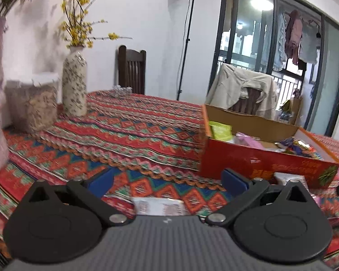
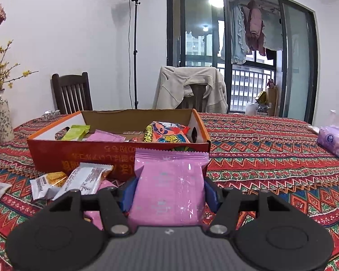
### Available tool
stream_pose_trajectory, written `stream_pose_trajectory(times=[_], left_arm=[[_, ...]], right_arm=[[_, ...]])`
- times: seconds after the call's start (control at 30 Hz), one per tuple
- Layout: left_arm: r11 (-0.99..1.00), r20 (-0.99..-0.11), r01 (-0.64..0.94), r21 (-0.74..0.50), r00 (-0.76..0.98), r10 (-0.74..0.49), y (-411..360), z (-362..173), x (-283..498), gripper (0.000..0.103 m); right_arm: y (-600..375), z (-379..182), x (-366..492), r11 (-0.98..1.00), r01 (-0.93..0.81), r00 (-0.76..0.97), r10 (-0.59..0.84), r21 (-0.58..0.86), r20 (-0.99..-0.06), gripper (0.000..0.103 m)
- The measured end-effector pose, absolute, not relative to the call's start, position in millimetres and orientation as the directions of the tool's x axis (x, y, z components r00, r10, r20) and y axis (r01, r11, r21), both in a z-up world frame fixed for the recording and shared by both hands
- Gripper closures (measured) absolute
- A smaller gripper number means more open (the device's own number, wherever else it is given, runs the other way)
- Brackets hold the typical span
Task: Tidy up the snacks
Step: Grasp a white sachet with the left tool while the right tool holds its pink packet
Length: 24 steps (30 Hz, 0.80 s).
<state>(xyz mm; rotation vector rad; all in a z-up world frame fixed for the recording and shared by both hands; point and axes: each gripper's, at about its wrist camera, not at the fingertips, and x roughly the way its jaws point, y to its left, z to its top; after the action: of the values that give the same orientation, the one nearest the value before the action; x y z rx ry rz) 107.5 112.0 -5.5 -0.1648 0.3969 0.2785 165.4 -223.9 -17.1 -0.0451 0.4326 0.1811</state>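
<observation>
Right gripper (image 2: 169, 192) clamps a pink snack packet (image 2: 169, 187), upright, long axis vertical, just before the red box (image 2: 115, 155).
Left gripper (image 1: 167, 180) open, empty, above the patterned tablecloth (image 1: 128, 131). Box holds green, pink and multicoloured packets; white packets (image 2: 79, 178) lie beside it.

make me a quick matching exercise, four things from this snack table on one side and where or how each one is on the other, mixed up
Things
1. pink snack packet
2. green packet
3. left hand-held gripper
4. purple tissue pack

Places or states
A. lying on the tablecloth to the right of the box
B. open, nothing between its pads
C. clamped in the right hand-held gripper
D. inside the red cardboard box, at its left end

Pairs: 1-C, 2-D, 3-B, 4-A
</observation>
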Motion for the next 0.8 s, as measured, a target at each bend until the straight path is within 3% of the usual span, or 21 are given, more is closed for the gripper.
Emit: stream_pose_trajectory(times=[0.13,0.37,0.57,0.8], left_arm=[[0.948,-0.424,-0.316,-0.018,0.862,0.279,126,-2,110,0.000],[0.967,-0.512,-0.247,0.052,0.825,0.239,135,-14,109,0.000],[0.982,-0.573,-0.188,0.035,0.801,0.174,130,-25,116,0.000],[0.970,-0.617,-0.242,0.021,0.760,0.203,120,-30,134,0.000]], right_arm=[[-228,-17,164,0.984,-0.179,0.892,0.166,0.009,-0.420,0.042],[-232,-17,163,0.984,-0.177,0.891,0.172,0.027,-0.421,0.042],[-232,-16,163,0.984,-0.176,0.891,0.173,0.030,-0.419,0.042],[-232,-17,163,0.984,-0.175,0.891,0.172,0.032,-0.419,0.042]])
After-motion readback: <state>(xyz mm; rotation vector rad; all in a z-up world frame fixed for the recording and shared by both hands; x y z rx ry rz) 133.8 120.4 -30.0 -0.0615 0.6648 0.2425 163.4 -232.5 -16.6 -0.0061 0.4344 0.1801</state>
